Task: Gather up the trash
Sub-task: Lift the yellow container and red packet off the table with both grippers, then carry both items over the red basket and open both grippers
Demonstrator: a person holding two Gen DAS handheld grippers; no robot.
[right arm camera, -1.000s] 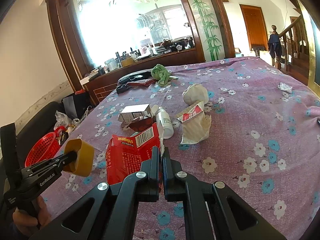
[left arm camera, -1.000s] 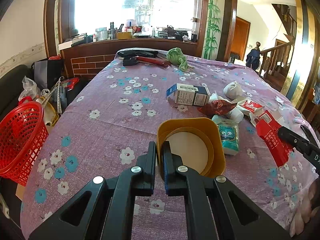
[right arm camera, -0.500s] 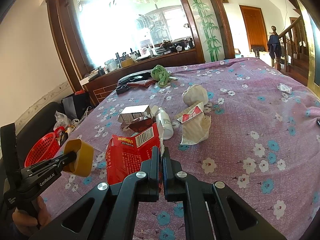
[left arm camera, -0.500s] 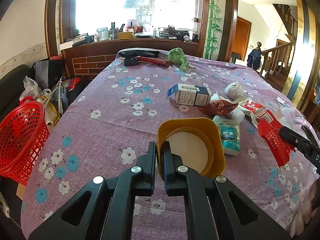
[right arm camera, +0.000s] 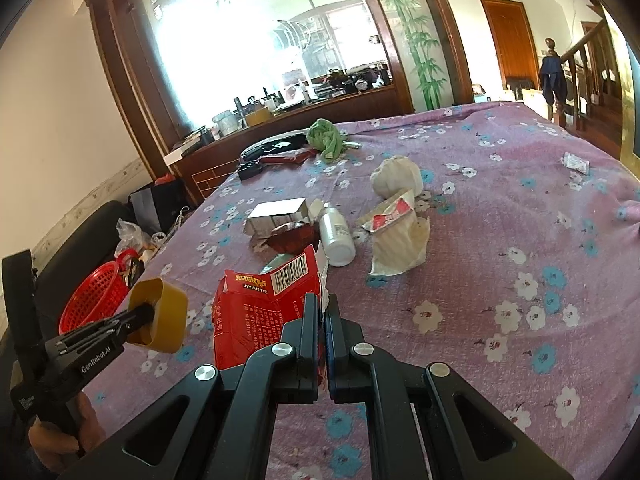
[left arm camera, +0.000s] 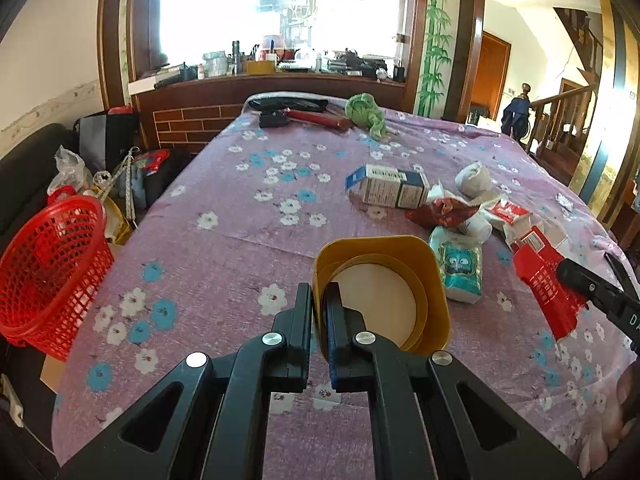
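While left gripper [left arm camera: 319, 312] pinches yellow cup [left arm camera: 384, 288] mouth facing camera, right gripper [right arm camera: 322, 320] clamps upright red carton [right arm camera: 256, 312]

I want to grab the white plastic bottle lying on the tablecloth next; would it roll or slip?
The white plastic bottle lies on its side, so a nudge could likely roll it. It looks smooth, perhaps slippery. The crumpled dark red wrapper beside it may block rolling that way.

Yellow squarish cup [left arm camera: 380, 280] and torn red carton [right arm camera: 266, 308], each pinched aloft over the floral tablecloth [left arm camera: 224, 224].
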